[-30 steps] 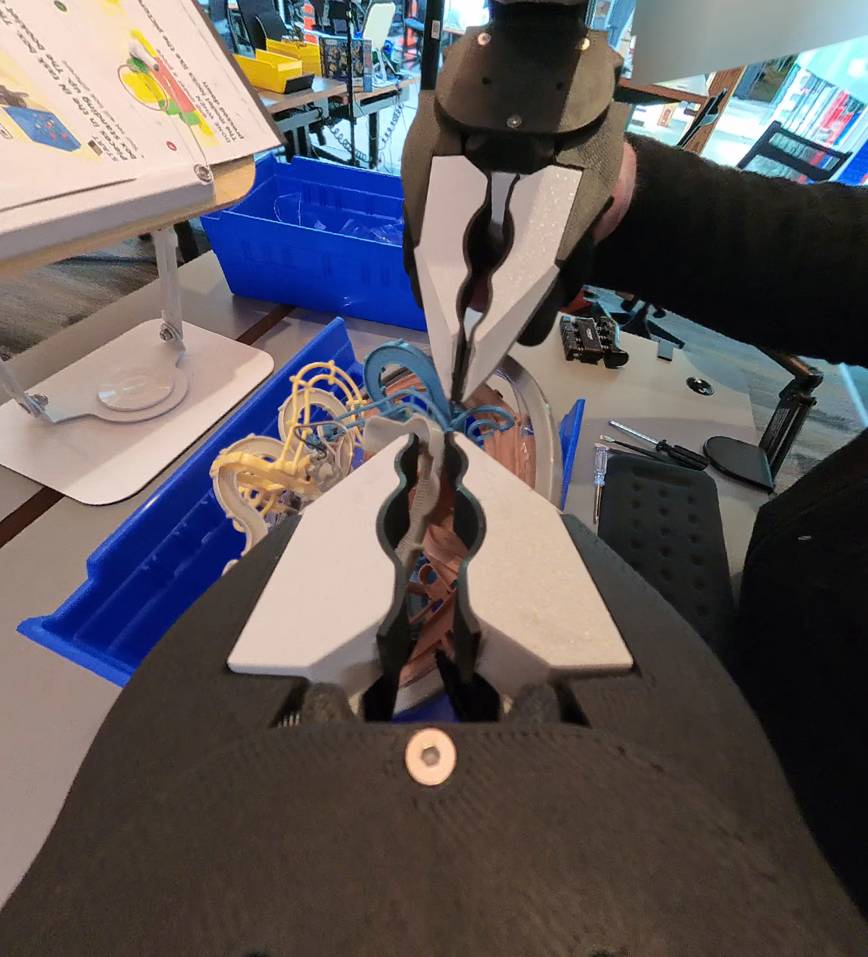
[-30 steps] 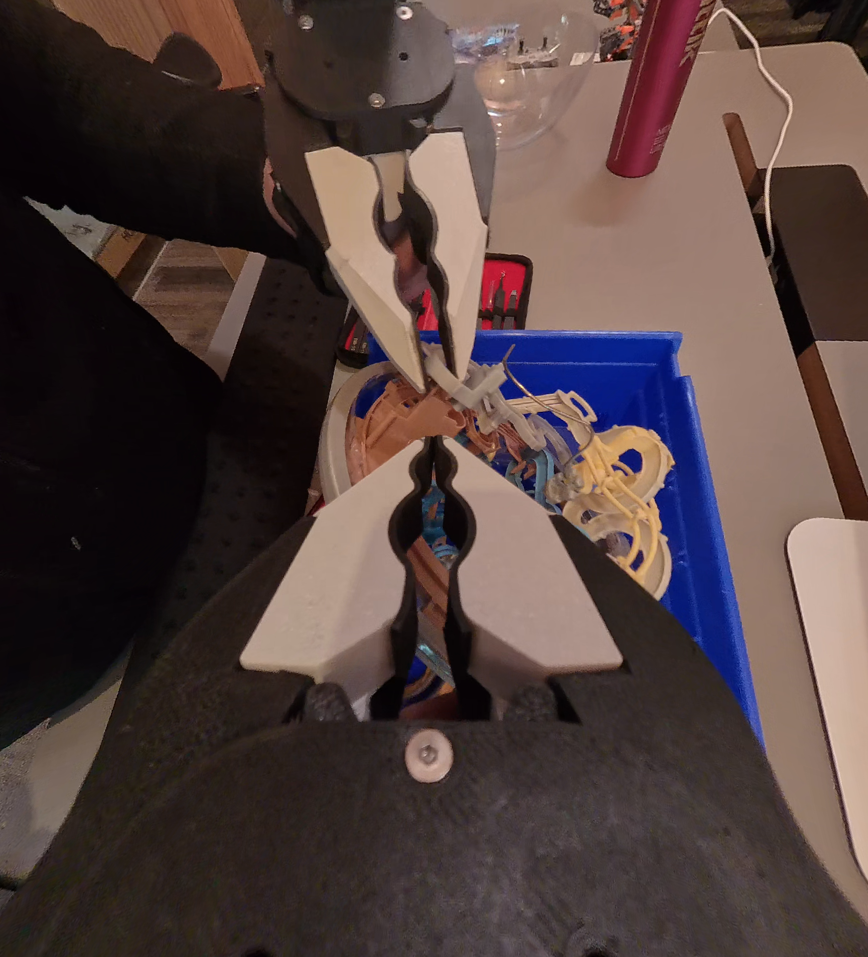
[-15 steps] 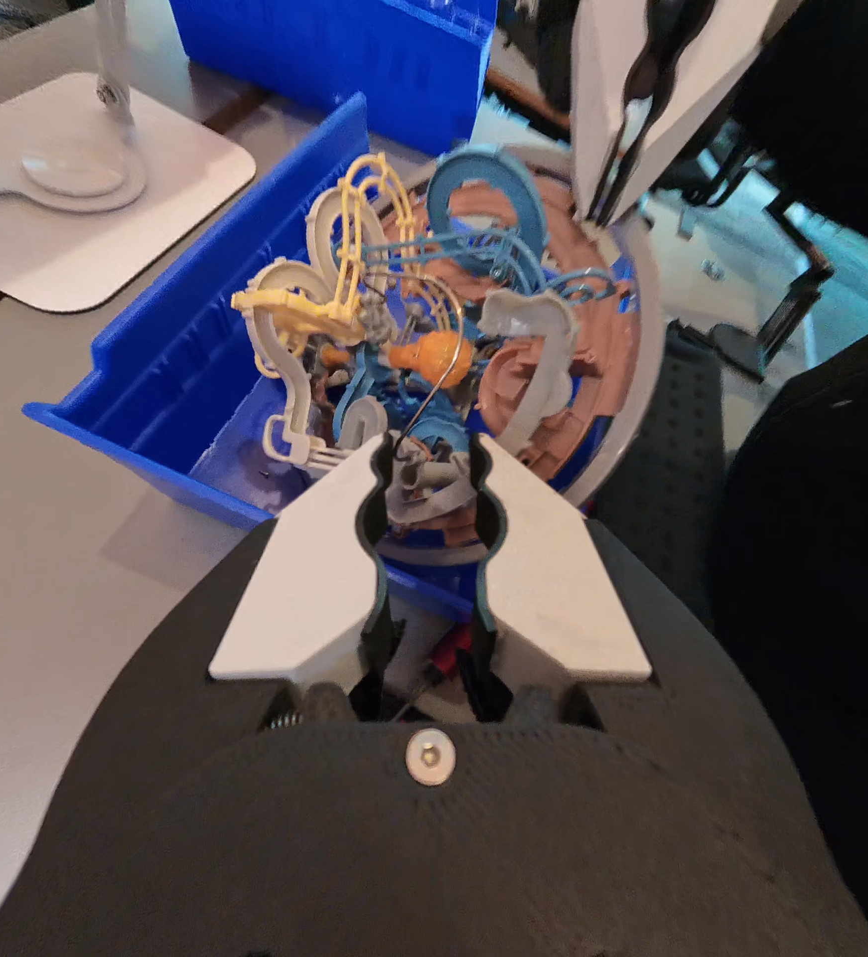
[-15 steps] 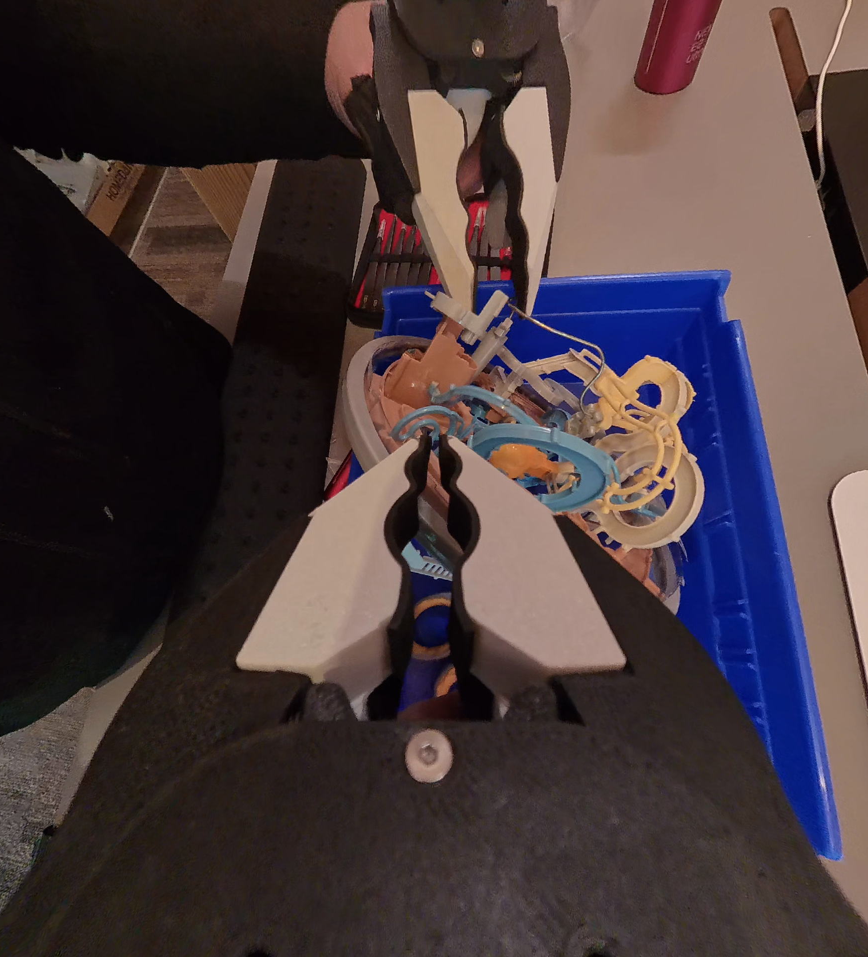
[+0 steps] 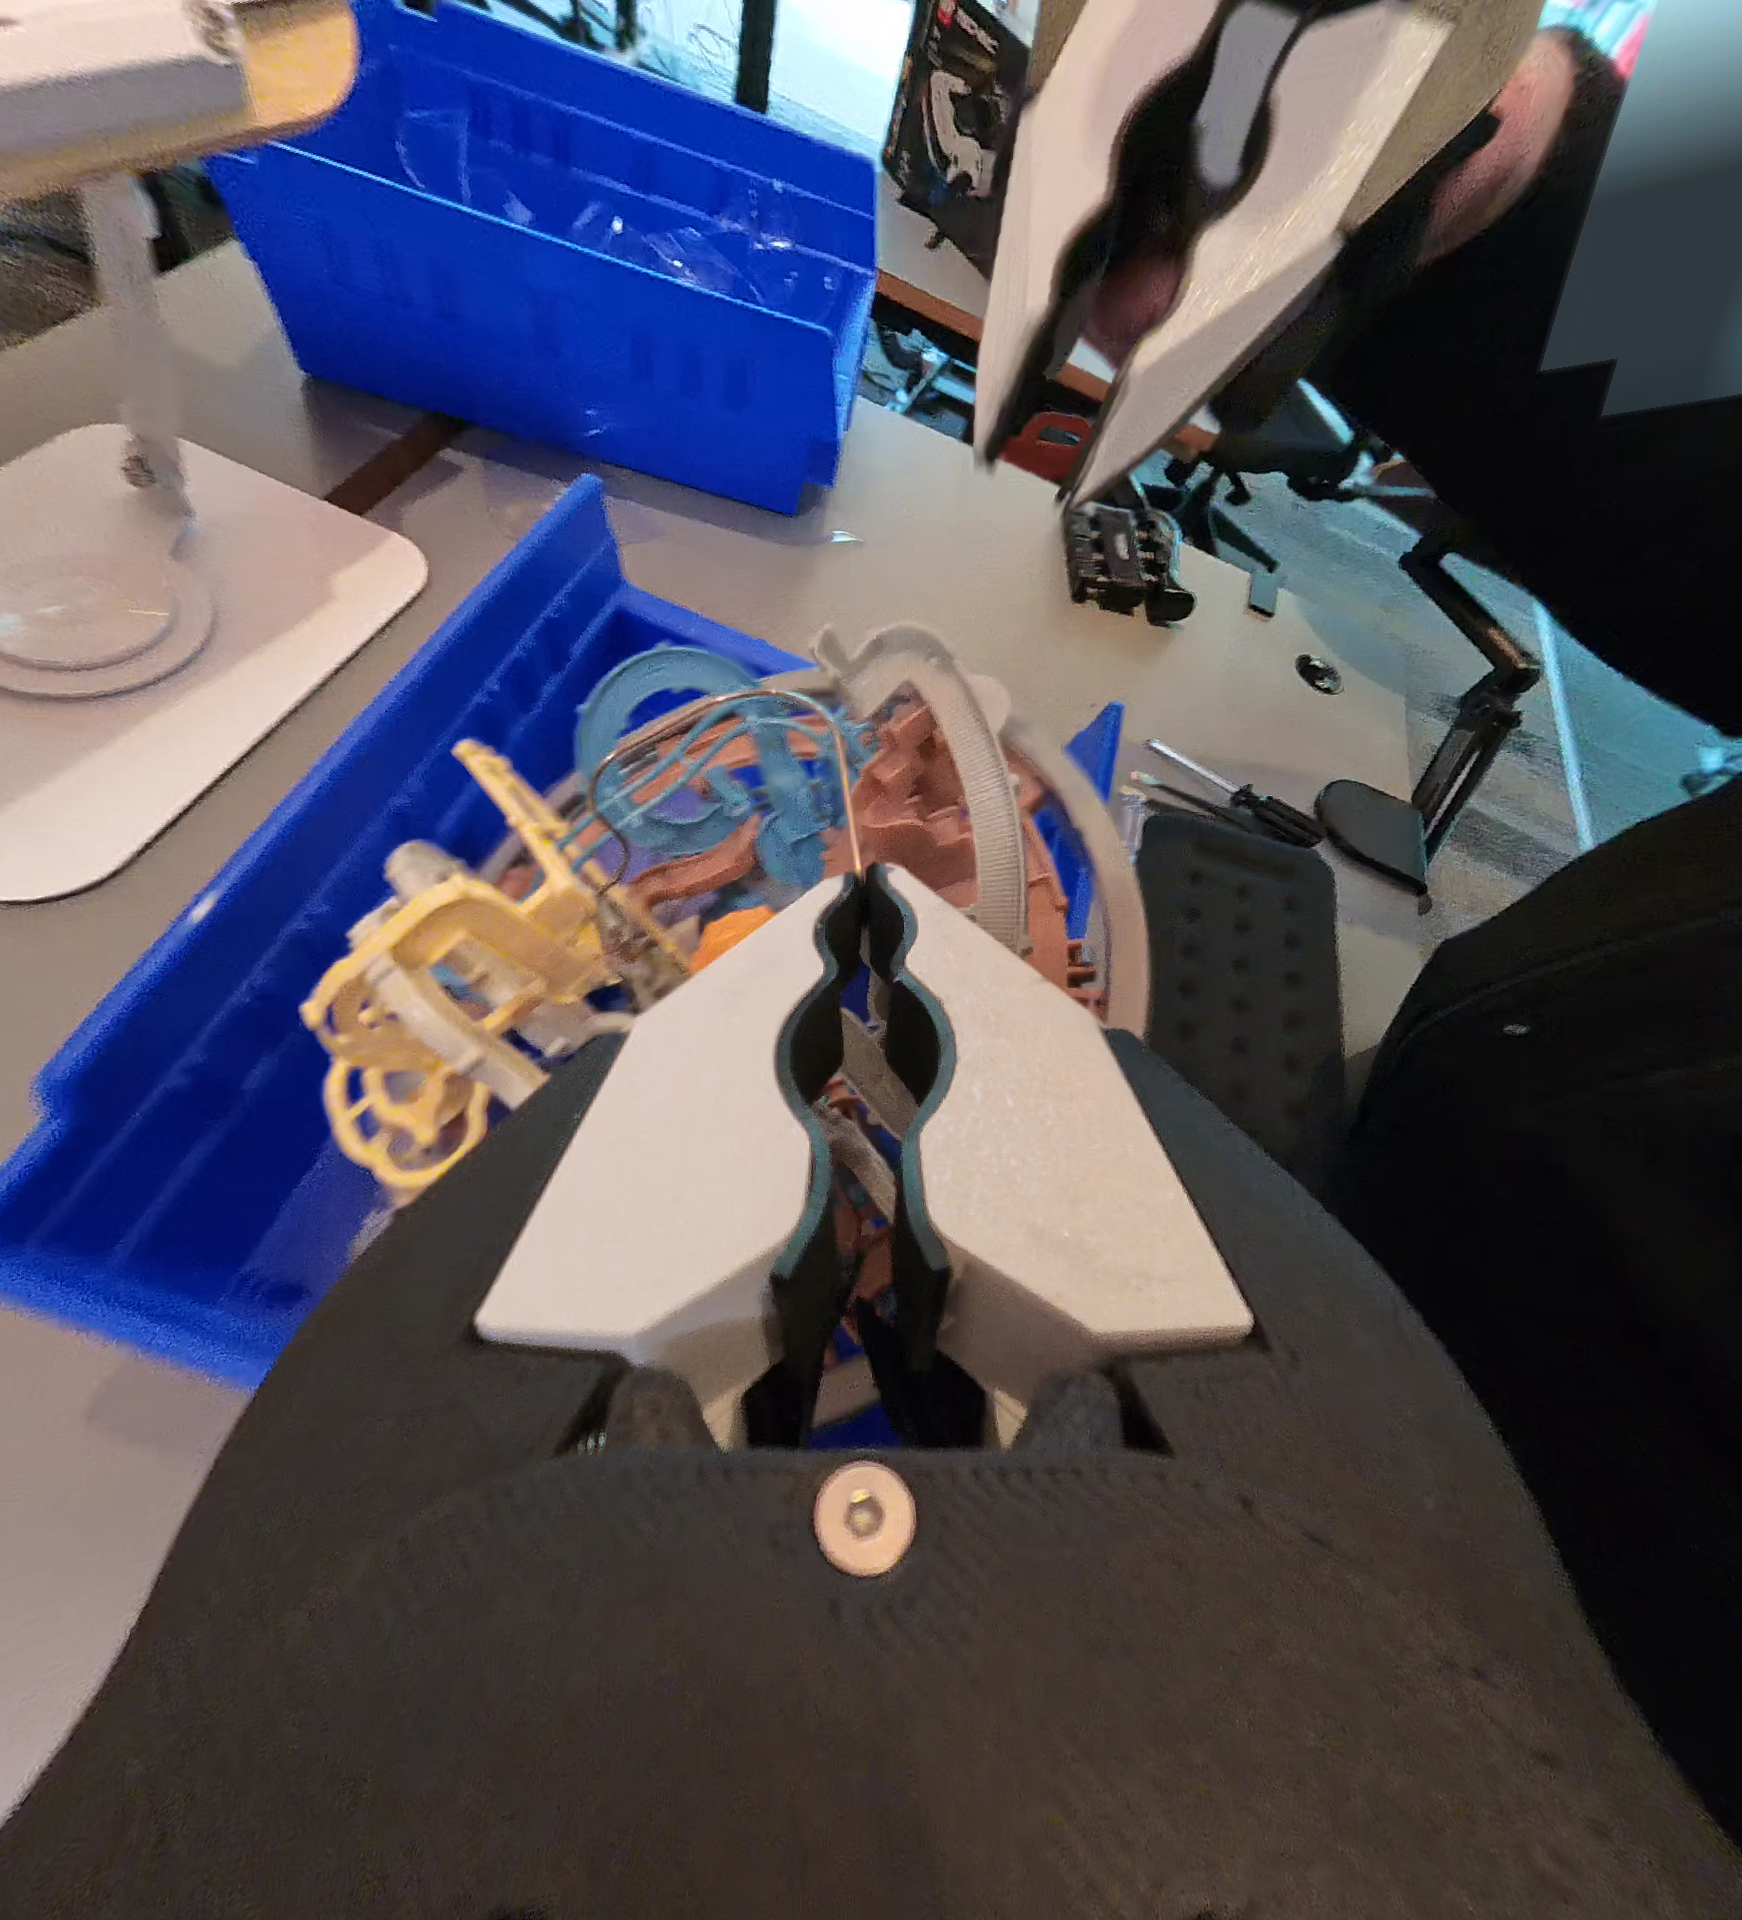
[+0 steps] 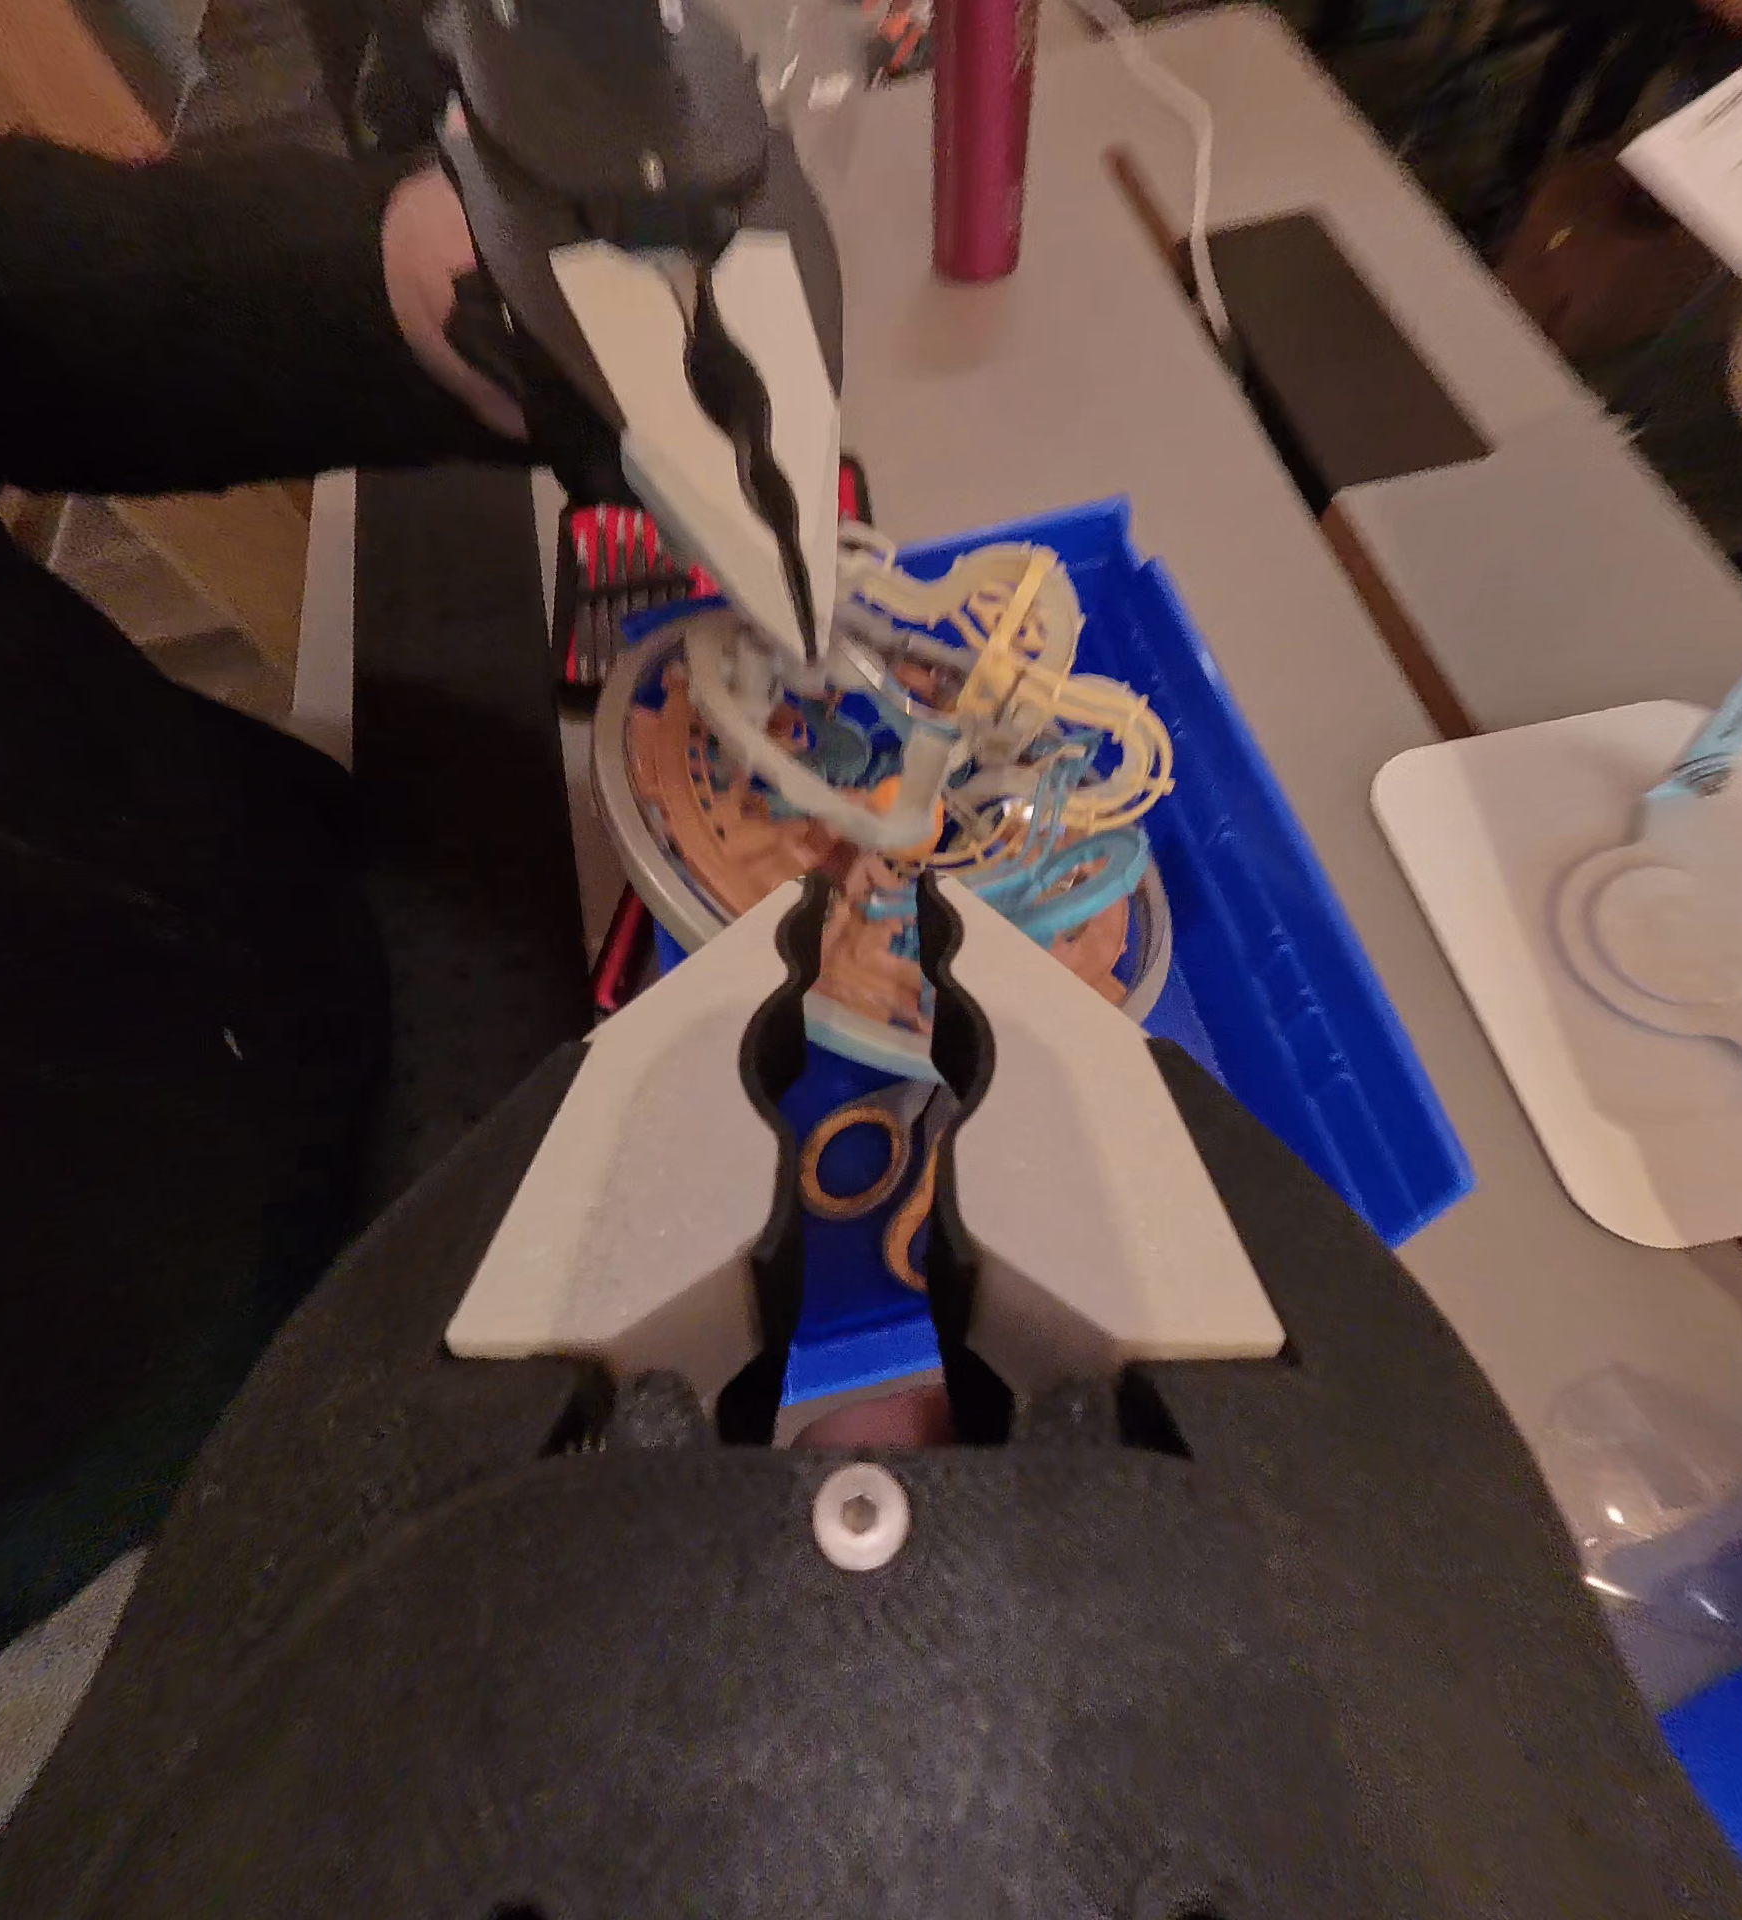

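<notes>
A tangled plastic track assembly [image 5: 701, 821] of yellow, blue, grey and brown pieces lies in a shallow blue bin [image 5: 223, 1091], ringed by a grey hoop [image 5: 986, 800]. My left gripper [image 5: 862, 883] is shut at its tips on a thin wire and grey part of the assembly. In the right wrist view it [image 6: 807, 639] reaches down onto the assembly [image 6: 898, 769] from above. My right gripper [image 6: 865, 883] is open and empty just above the assembly's near edge. In the left wrist view it [image 5: 1038, 468] hangs well above the bin [image 6: 1262, 935].
A deeper blue bin [image 5: 555, 301] with clear plastic stands behind. A white stand base [image 5: 119, 644] lies left of the shallow bin. A black perforated mat [image 5: 1241, 966], screwdrivers [image 5: 1220, 790], a red tool case [image 6: 607, 582] and a magenta bottle [image 6: 981, 135] are nearby. Spacing between my two grippers at the tips: around 10 cm.
My right gripper has let go of the blue track piece, opened and drawn back upward. My left gripper has closed tighter on the assembly, which has tilted in the bin.
</notes>
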### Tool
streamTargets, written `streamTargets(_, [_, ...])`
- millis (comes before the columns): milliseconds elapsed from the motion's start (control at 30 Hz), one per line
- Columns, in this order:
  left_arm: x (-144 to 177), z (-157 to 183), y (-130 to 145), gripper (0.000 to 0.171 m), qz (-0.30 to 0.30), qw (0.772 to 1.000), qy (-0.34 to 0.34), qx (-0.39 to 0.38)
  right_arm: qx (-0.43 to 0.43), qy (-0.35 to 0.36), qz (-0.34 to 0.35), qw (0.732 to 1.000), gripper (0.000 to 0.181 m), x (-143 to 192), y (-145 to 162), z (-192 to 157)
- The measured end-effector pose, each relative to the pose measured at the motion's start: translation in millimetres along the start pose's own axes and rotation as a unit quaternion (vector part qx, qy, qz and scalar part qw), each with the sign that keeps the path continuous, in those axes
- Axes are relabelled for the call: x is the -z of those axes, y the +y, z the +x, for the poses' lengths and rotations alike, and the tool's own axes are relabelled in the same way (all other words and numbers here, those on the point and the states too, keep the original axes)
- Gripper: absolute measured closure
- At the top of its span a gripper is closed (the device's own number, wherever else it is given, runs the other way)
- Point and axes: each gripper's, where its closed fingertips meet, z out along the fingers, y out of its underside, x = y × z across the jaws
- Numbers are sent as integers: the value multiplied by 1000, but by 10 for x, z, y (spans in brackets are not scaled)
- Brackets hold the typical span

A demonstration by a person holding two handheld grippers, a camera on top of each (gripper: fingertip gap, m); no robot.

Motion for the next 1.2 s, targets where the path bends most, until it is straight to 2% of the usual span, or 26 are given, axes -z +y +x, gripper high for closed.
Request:
streamTargets(100, [-195,116,-34,171,-13,1000,12,7,11,10,45,999,160,134,-256,-244])
streamTargets(167, [-295,170,-89,171,-13,999,26,19,32,4,30,999,155,-39,-262,-436])
streamTargets(233, [-374,212,-118,171,-18,999,37,18,39,17,-8,999,152,-304,-129,-484])
streamTargets(300, [-424,249,-145,171,-18,998,51,23,44,34,-65,996,150,-538,129,-456])
streamTargets(333, [-436,261,-168,171,-13,998,61,32,41,42,-75,995,155,-620,201,-443])
streamTargets(367, [-451,281,-166,171,-13,997,72,39,35,52,-70,996,170,-661,216,-424])
streamTargets(567, [-488,321,-162,171,0,990,121,69,-16,5,-29,999,172,-693,258,-445])
streamTargets(633, [-511,294,-143,171,-9,994,104,36,-19,1,-29,999,172,-717,273,-426])
streamTargets(700, [-505,292,-154,171,5,993,111,34,-35,-12,-7,999,172,-729,273,-417])
streamTargets(767, [-504,307,-131,171,18,991,126,47,-30,-13,0,999,172,-746,297,-419])
streamTargets(1033, [-466,300,-175,171,65,990,107,63,5,-12,5,1000,173,-745,271,-443])
streamTargets(1133, [-507,310,-106,171,24,996,80,26,6,-9,-10,1000,173,-763,339,-435])
streamTargets(1200, [-332,301,-292,154,71,993,91,38,-10,-10,-8,1000,173,-754,394,-406])
